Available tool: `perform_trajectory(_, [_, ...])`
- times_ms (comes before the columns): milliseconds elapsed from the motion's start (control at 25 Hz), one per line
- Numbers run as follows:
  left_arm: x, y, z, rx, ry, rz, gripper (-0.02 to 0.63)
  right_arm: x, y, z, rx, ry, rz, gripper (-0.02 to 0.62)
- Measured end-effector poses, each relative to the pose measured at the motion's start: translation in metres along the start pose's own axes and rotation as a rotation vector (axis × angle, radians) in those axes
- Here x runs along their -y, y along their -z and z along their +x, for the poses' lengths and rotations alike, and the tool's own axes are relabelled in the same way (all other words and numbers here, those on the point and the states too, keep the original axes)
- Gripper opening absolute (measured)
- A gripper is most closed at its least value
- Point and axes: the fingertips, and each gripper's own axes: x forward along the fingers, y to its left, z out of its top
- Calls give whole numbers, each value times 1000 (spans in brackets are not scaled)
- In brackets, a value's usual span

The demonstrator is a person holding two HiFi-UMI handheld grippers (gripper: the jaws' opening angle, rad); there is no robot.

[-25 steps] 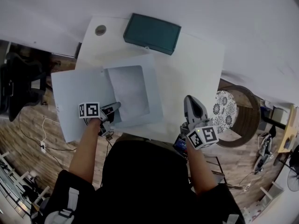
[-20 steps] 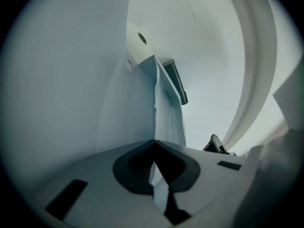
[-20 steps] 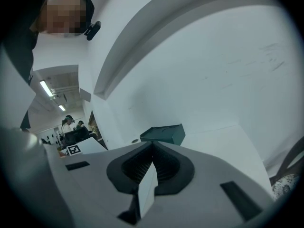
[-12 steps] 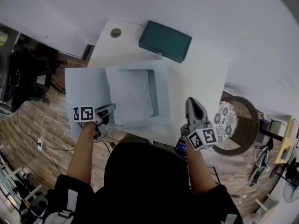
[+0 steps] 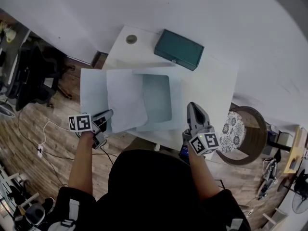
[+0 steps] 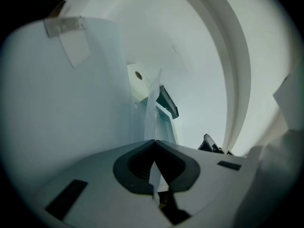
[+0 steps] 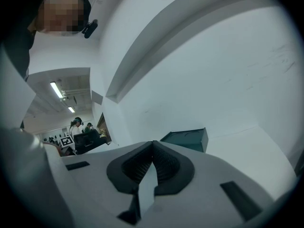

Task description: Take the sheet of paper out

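Item one: the white table (image 5: 211, 88), which fills the middle of the head view.

Item two: a pale blue box (image 5: 163, 100) lying open on it, with its lid (image 5: 91, 88) folded out flat to the left.

Item three: the sheet of paper (image 5: 125, 100). It slants across the seam between lid and box and covers the left edge of the box. We cannot tell how far it is lifted.

Item four: a dark green case (image 5: 179, 49), shut, at the far edge of the table, apart from the box.

Item five: the left gripper (image 5: 108, 113), at the sheet's lower left corner. In its own view we see the jaws pressed together on the paper's thin edge (image 6: 153, 108).

Item six: the right gripper (image 5: 193, 107), over bare table right of the box. Its jaws are closed with nothing between them, and it points toward the case (image 7: 187, 139).

Item seven: a small round hole (image 5: 131, 39) at the table's far left corner.
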Motion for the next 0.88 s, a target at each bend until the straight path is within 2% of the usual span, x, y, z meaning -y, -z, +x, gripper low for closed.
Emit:
perform_trajectory(200, [9,-16,-29,57,-36,123,3,-22,-4,-3,7,-5,-23,12])
perform_trajectory(360, [24,-37,-45,139,-72,245,2,-25,-10,-12,10,5,-47,12])
perform_trajectory(480, [42,-53,-53,192,-137,390,2,-23,-16,-18,17,19,-60,11])
perform_trajectory(640, [65,-69,-58,242,-263,618,2,-22,-23,-23,31,21,-79,12])
perform_trajectory(720, [82,-77,-61,301,-281,685,2,-24,-26,-24,38,15,-86,12])
perform_trajectory(880, [120,-85,-70,481,-240,748,2,-31,-35,-34,65,0,-99,12])
